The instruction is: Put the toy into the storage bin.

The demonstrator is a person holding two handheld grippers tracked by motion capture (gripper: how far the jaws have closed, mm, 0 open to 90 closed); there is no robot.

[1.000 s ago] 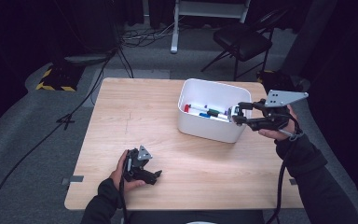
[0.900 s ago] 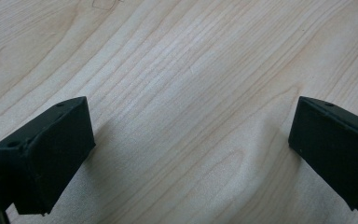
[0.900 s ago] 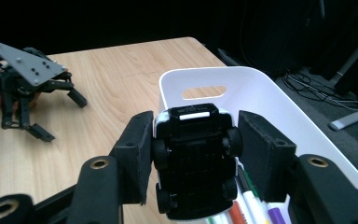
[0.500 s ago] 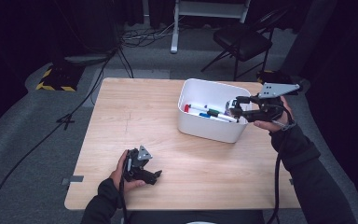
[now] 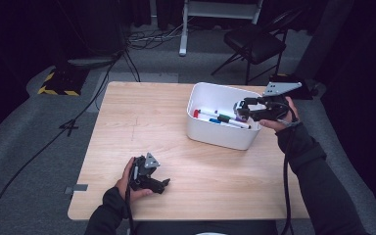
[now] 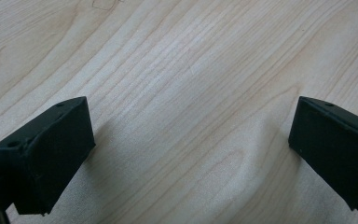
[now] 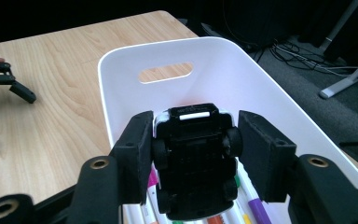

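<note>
Toy car [image 7: 193, 161] underside up in right claw [image 7: 193, 154]; no legible writing.

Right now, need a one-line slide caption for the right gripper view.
Right gripper holds a toy car underside-up over the white bin of markers.

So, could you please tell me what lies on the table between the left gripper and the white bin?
Nothing: in the high view, only bare wooden table separates the left gripper from the white bin.
</note>
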